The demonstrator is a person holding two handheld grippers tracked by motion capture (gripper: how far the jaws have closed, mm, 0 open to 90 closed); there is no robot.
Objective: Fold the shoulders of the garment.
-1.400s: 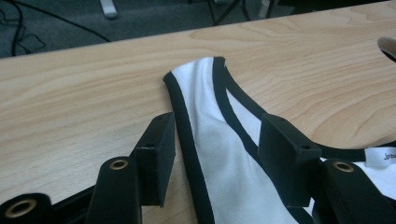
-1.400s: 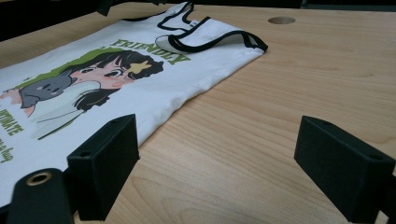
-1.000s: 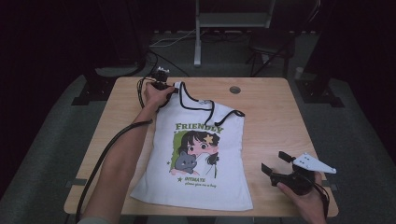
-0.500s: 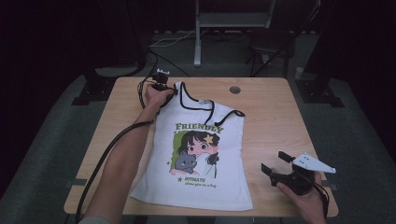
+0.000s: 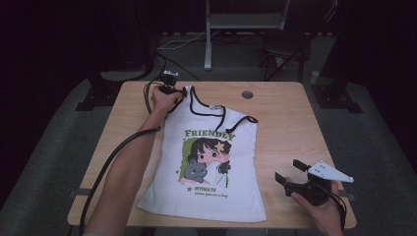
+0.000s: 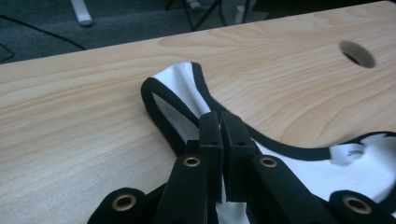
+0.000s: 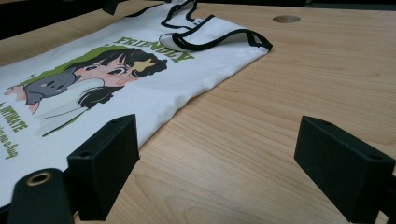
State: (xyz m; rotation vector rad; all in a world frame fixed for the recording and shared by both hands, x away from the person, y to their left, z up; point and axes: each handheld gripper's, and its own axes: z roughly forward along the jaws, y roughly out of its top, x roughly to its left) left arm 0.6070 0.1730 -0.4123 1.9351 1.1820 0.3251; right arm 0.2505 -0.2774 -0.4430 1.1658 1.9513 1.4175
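Nearest to you, at the front right corner of the table [image 5: 295, 113], your right gripper [image 5: 291, 176] rests low over bare wood with its fingers [image 7: 103, 161] spread wide and nothing between them. In the right gripper view the wood grain runs clear through the gap, and the side seam of the tank top [image 7: 140, 79] lies just beside the finger on that view's left, close to it but not gripped. Your right hand [image 5: 322, 211] holds the gripper from the table's front edge, the grey three-cornered plate sitting on top of it.

The white tank top [image 5: 209, 167] lies flat across the middle of the table, hem towards you, neckline away. Its print faces up: a cartoon girl with a grey cat under the green word FRIENDLY. Black trim edges the neck and armholes. The strap on the right of the high view lies loose on the wood, well apart from either gripper.

Farther off, your left forearm stretches along the shirt's left side to the far left part of the table. There your left gripper [image 5: 169, 88] has just been closing, and its fingers [image 6: 210, 140] now stand pressed together on the tank top's shoulder strap [image 6: 180, 100]. In the left gripper view the black-trimmed band passes between them, and its loop lies on the wood just beyond the tips.

Beyond that, a round cable hole [image 5: 247, 94] sits in the table near its far edge.
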